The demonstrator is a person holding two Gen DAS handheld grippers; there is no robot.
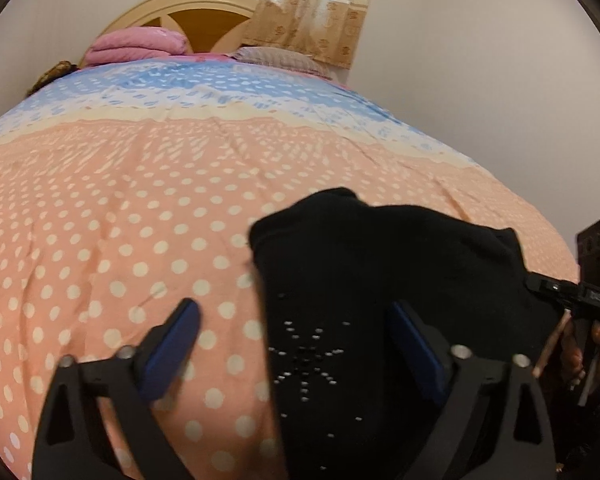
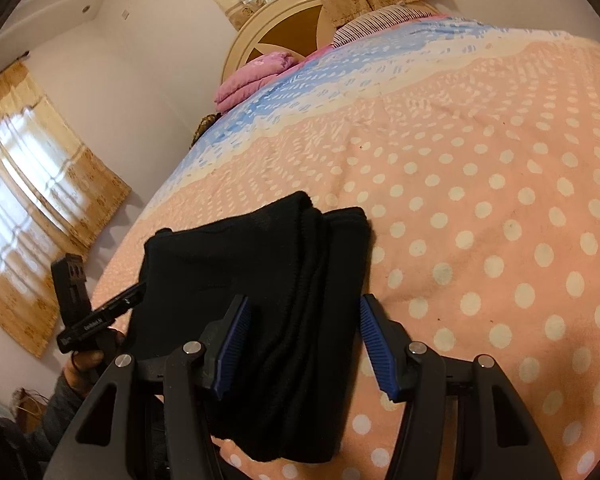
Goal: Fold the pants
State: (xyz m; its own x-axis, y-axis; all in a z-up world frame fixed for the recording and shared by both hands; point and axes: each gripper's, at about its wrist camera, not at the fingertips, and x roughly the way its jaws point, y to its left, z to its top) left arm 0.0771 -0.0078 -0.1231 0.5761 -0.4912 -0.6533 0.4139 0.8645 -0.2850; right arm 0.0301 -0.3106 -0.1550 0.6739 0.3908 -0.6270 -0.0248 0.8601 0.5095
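The black pants (image 1: 364, 280) lie folded into a compact stack on the pink polka-dot bedspread (image 1: 120, 220), with small silver studs on the near part. My left gripper (image 1: 296, 312) is open, its blue pads astride the left edge of the stack. In the right wrist view the pants (image 2: 260, 280) show as layered folds. My right gripper (image 2: 304, 312) is open, with the right side of the stack between its fingers. Each gripper shows at the edge of the other's view: the right one (image 1: 580, 292) and the left one (image 2: 96, 312).
The bed's far end has a blue-and-white band, a folded pink blanket (image 1: 140, 46), a striped pillow (image 1: 276, 60) and a wooden headboard (image 1: 204, 12). Curtained windows (image 2: 24, 184) stand on the walls. The bed's edge runs close behind the pants on one side.
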